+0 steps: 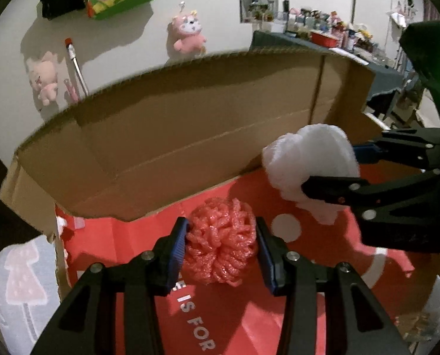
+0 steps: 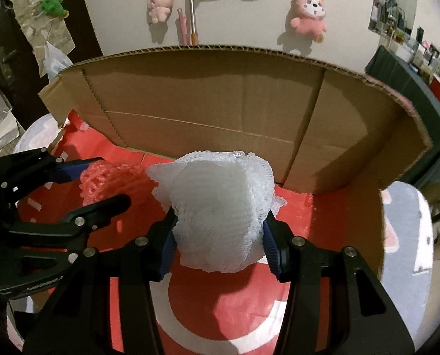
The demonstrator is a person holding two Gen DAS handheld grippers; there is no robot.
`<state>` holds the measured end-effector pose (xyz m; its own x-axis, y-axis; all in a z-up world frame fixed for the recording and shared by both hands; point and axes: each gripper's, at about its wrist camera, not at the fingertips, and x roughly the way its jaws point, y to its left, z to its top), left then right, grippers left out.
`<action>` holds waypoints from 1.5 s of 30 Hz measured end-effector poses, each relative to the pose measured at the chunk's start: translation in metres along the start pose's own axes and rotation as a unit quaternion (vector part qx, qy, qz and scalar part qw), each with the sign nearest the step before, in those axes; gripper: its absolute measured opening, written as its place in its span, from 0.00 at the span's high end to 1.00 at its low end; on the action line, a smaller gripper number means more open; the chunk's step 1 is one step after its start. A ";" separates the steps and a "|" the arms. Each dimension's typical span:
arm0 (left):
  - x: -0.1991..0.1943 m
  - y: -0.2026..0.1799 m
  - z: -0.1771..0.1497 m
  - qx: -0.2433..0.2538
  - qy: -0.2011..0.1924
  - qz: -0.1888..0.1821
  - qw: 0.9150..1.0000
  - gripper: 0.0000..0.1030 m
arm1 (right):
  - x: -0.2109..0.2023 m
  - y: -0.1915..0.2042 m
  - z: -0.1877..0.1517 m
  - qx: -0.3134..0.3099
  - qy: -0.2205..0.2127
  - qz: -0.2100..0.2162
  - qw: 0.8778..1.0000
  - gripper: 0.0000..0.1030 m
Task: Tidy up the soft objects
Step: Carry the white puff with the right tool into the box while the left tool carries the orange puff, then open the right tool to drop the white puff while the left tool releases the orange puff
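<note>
My left gripper (image 1: pixel 222 238) is shut on a pink foam net ball (image 1: pixel 222 241), which hangs over the red floor of a cardboard box (image 1: pixel 166 136). The same pink ball (image 2: pixel 101 182) shows at the left of the right wrist view, between the left gripper's fingers (image 2: pixel 80 167). My right gripper (image 2: pixel 218 238) is shut on a white foam net wad (image 2: pixel 217 210), also above the box's red floor. That white wad (image 1: pixel 308 162) appears at the right of the left wrist view, pinched by the right gripper's fingers (image 1: pixel 335 188).
The box's tall cardboard back wall (image 2: pixel 220 112) stands just ahead of both grippers. Pink plush toys (image 2: pixel 308 14) and a brush (image 2: pixel 192 9) hang on the wall behind. A cluttered table (image 1: pixel 323 41) lies at the far right. A printed grey cloth (image 1: pixel 21 290) lies outside the box.
</note>
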<state>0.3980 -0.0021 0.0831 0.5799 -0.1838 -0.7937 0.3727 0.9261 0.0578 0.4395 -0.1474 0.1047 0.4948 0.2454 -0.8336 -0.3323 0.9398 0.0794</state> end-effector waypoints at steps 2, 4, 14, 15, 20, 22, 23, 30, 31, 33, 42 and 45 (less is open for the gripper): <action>0.003 0.004 -0.002 -0.008 0.001 -0.001 1.000 0.55 | 0.008 -0.004 0.001 0.008 0.008 0.002 1.000 0.52; 0.003 0.006 -0.003 -0.012 -0.003 -0.001 1.000 0.54 | 0.016 -0.008 -0.003 0.017 0.018 0.005 1.000 0.50; 0.009 0.007 0.000 -0.018 0.008 -0.002 1.000 0.48 | 0.019 -0.018 -0.005 0.035 0.014 0.017 0.999 0.44; 0.010 0.006 -0.001 -0.017 0.009 -0.003 1.000 0.48 | 0.019 -0.018 -0.005 0.034 0.014 0.017 0.999 0.44; 0.011 0.006 -0.001 -0.019 0.013 -0.001 1.000 0.47 | 0.020 -0.016 -0.005 0.035 0.013 0.016 0.999 0.42; 0.011 0.006 -0.001 -0.020 0.015 -0.002 1.000 0.45 | 0.020 -0.018 -0.005 0.038 0.014 0.017 0.999 0.41; 0.011 0.006 -0.002 -0.021 0.015 0.000 1.000 0.43 | 0.020 -0.019 -0.005 0.039 0.015 0.016 0.999 0.41; 0.006 0.007 -0.001 -0.029 0.008 -0.001 1.000 0.35 | 0.021 -0.022 -0.003 0.036 0.014 0.012 0.999 0.36; 0.005 0.007 -0.001 -0.030 0.006 -0.001 1.000 0.34 | 0.021 -0.022 -0.003 0.036 0.014 0.010 0.999 0.35; 0.002 0.008 -0.001 -0.032 0.002 0.000 0.999 0.32 | 0.021 -0.022 -0.002 0.036 0.015 0.006 0.999 0.33; -0.019 0.011 0.000 -0.048 -0.017 -0.002 0.999 0.18 | 0.009 -0.019 -0.007 0.033 0.006 -0.013 0.999 0.23; -0.030 0.010 -0.001 -0.053 -0.028 -0.001 0.998 0.15 | 0.000 -0.019 -0.007 0.034 -0.002 -0.021 0.999 0.20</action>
<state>0.3837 0.0135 0.1071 0.6204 -0.2003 -0.7582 0.2957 0.9552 -0.0104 0.4402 -0.1673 0.0991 0.5098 0.2062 -0.8352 -0.2568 0.9631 0.0810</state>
